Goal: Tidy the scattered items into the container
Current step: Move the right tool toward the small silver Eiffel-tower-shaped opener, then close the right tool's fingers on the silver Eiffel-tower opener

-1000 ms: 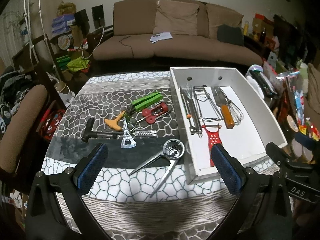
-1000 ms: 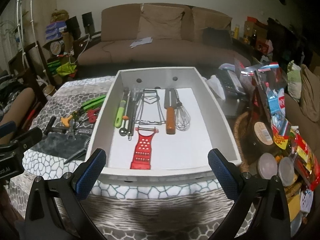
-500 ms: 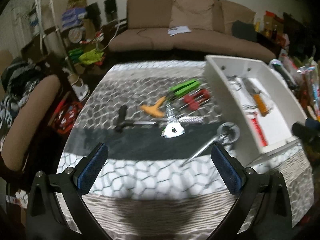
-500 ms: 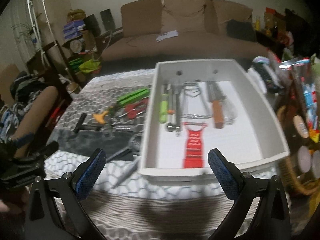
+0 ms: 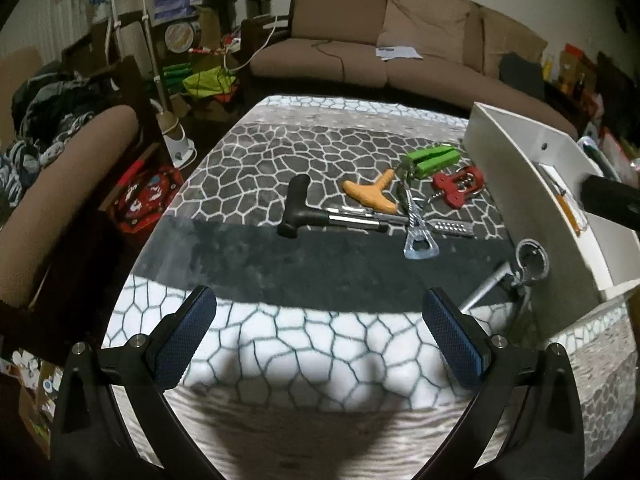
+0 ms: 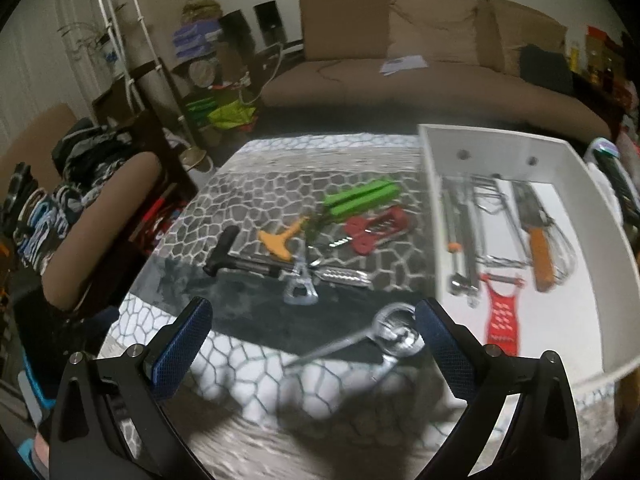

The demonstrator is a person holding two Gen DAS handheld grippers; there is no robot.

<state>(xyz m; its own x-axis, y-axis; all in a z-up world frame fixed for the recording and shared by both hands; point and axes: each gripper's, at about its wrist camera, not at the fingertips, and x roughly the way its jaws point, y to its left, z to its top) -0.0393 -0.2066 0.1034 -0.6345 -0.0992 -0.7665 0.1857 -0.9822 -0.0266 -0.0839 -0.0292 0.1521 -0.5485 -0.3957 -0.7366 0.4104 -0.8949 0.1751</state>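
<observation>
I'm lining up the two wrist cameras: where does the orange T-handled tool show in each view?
Left wrist view: the orange T-handled tool lies right of centre in the upper half, on the dark cobble-pattern cloth, just right of the black-handled tool.
Right wrist view: it sits near the middle, slightly left, again right of the black handle.
Shared landmark: the green-handled tool, up and to its right in both.

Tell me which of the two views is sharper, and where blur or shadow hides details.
Left wrist view: sharp; the black-handled tool and bottle opener read clearly, with a dark shadow on the cloth between the open left gripper fingers. Right wrist view: motion-blurred; the metal squeezer near the open right gripper smears, and utensils in the white container are soft.
</observation>
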